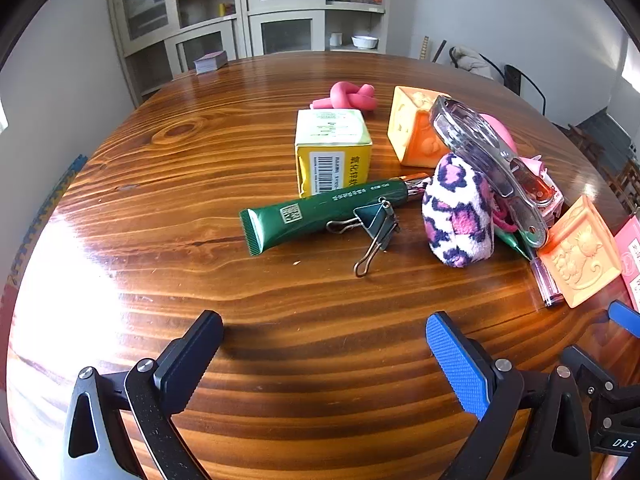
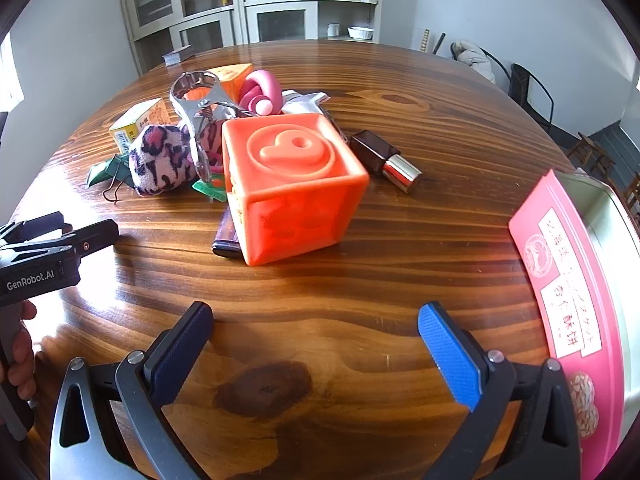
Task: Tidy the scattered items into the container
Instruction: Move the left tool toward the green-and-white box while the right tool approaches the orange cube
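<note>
Straight ahead of my right hand-held gripper (image 2: 316, 354), released and empty, sits the orange number block (image 2: 294, 188) on the counter (image 2: 440, 128); it looks light, rubbery, squeezable across opposite faces. The pink tin (image 2: 576, 264) stands right of the block. My left hand-held gripper (image 1: 324, 360) gapes too, left of the block.

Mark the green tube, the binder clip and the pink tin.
green tube (image 1: 320, 210), left wrist view, middle of its body.
binder clip (image 1: 374, 220), left wrist view, its dark body.
pink tin (image 2: 568, 280), right wrist view, its outer wall.
</note>
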Motion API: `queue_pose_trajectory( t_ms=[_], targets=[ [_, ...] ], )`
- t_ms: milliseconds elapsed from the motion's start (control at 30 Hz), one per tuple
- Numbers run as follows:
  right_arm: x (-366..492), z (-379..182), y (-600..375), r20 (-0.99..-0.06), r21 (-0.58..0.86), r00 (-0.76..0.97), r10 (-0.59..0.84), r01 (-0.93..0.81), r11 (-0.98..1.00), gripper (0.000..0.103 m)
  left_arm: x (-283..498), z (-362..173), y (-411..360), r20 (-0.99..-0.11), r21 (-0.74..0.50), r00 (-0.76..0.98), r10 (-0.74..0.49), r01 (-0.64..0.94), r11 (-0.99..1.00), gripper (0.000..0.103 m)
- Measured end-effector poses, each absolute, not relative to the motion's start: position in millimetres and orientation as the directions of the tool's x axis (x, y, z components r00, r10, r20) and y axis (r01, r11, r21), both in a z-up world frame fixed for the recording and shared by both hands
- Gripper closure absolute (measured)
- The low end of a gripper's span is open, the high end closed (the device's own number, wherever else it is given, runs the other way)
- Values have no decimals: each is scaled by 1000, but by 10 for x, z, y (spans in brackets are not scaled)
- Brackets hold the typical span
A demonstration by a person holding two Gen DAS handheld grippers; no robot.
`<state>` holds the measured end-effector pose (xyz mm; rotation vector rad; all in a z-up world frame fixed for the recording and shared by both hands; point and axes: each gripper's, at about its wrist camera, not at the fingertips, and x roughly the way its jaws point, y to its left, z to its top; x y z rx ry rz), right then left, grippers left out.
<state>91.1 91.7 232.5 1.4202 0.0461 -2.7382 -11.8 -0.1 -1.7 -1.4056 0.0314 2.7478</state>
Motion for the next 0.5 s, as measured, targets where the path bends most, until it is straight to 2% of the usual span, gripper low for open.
queue_pose_trajectory(
  t_ms=[233,367,500],
  targets=[
    [913,2336,856,-808,39,-579,-110,133,-990,0,-131,-6,-77,-802,-51,-592,79,-63,-997,0],
    [1035,2478,1007,-735,123,-655,-173,122,-985,1,-133,23,-204,-786,-90,-613,83,-20,-996,0],
    [1204,2682,1132,-628,207,-740,-241,140,-968,2,-96,154,-255,-744,-57,-668,31,17,-998,0]
  ],
)
